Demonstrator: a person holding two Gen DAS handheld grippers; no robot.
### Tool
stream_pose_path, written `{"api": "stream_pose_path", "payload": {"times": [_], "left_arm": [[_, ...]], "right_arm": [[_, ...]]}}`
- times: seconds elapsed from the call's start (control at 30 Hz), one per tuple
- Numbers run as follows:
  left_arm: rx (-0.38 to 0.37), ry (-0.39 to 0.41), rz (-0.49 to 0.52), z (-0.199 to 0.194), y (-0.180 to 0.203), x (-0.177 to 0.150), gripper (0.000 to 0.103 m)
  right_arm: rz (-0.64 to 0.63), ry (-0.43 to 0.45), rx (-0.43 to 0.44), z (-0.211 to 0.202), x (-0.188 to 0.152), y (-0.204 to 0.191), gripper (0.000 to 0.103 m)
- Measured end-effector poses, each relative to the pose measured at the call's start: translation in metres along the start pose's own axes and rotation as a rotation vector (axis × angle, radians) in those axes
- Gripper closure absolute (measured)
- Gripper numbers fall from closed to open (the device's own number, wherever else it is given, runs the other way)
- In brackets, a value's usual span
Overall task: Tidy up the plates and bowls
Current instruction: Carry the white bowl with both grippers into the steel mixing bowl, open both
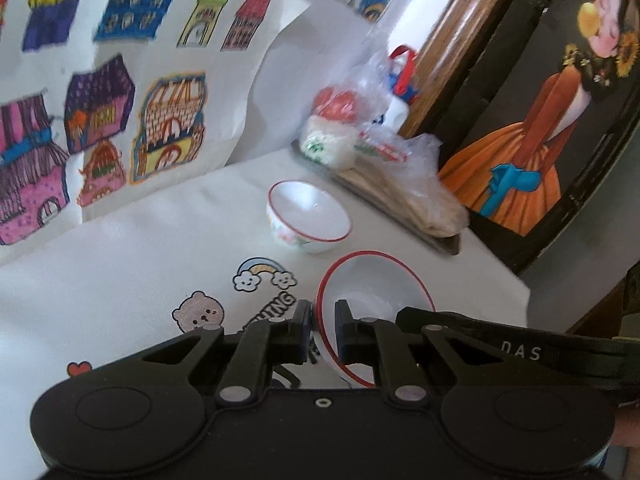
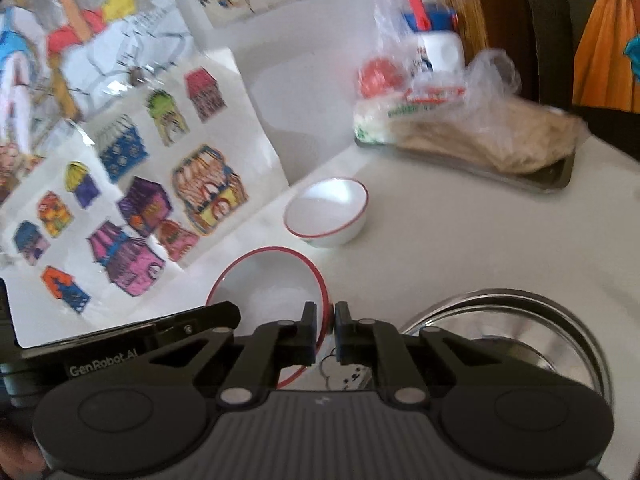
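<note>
the left gripper [image 1: 323, 318] and right gripper [image 2: 333, 318] pinch opposite rims of one red-rimmed plate [image 1: 376, 300], jaws nearly closed. it tilts just in front of the small bowl [image 1: 308, 218], with a steel bowl [image 2: 520, 332] to its right.

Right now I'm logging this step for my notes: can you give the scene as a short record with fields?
held item: red-rimmed plate, tilted, gripped at opposite rim edges
left gripper: shut on plate rim
right gripper: shut on plate rim
small bowl: upright on white table, beyond the plate
steel dish: near right gripper
tray of bagged food: at back
</note>
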State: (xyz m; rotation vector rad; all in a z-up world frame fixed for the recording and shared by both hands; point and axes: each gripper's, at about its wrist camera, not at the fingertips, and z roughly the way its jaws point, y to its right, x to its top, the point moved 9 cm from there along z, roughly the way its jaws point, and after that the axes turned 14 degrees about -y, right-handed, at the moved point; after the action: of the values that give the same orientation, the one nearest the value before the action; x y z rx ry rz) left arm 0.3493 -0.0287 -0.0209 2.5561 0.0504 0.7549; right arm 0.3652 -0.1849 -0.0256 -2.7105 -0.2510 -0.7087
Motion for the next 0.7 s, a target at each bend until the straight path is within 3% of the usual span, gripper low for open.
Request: {"api": "stream_pose_path", "payload": {"times": [0.37,0.7], "left_arm": [[-0.028,-0.007,0.057,-0.051,0.029,-0.043,0.090],[-0.033,-0.104,0.076,-0.062,0.030,-0.099,0.090]], "right_arm": [[-0.016,-0.008,0.001,-0.053,-0.057,-0.018,0.092],[-0.016,-0.088,-0.013,-0.055,-0.112,-0.021,0.092]]}}
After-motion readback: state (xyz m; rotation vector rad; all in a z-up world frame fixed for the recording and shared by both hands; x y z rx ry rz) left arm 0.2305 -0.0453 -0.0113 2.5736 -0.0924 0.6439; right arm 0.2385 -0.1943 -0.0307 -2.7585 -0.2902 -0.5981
